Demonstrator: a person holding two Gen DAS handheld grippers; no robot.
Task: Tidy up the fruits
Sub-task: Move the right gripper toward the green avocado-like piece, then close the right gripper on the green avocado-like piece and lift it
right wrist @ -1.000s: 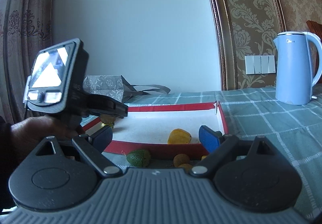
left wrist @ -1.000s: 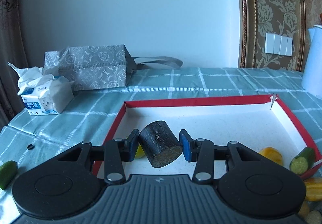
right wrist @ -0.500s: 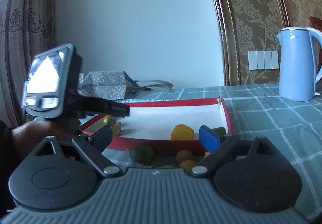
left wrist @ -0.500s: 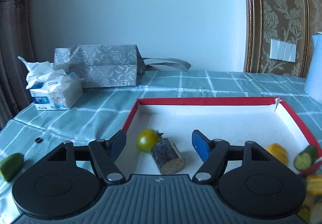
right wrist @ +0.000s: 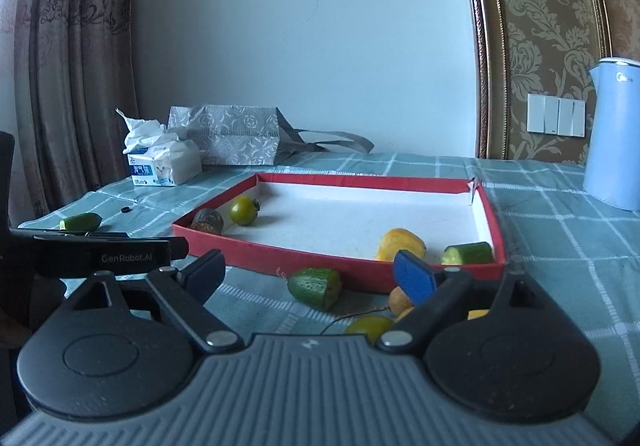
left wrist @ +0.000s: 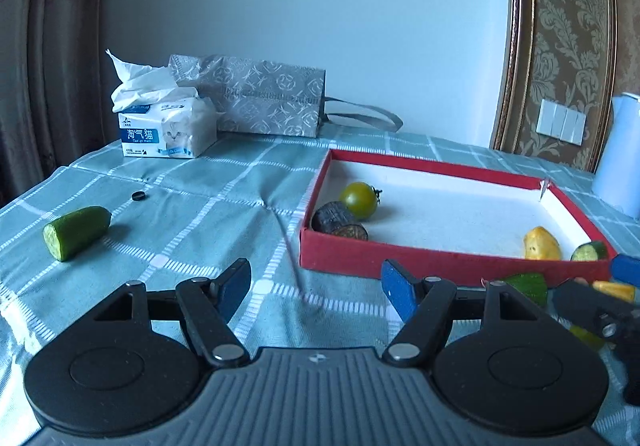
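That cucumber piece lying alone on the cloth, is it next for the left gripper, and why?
Probably yes: swing the open, empty left gripper toward the cucumber piece. It lies on the tablecloth, outside the red tray, on that gripper's side.

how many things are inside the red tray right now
4: a green tomato and a dark stub in the red tray's near-left corner, a yellow piece and a cucumber chunk by its near-right corner. None seem hidden.
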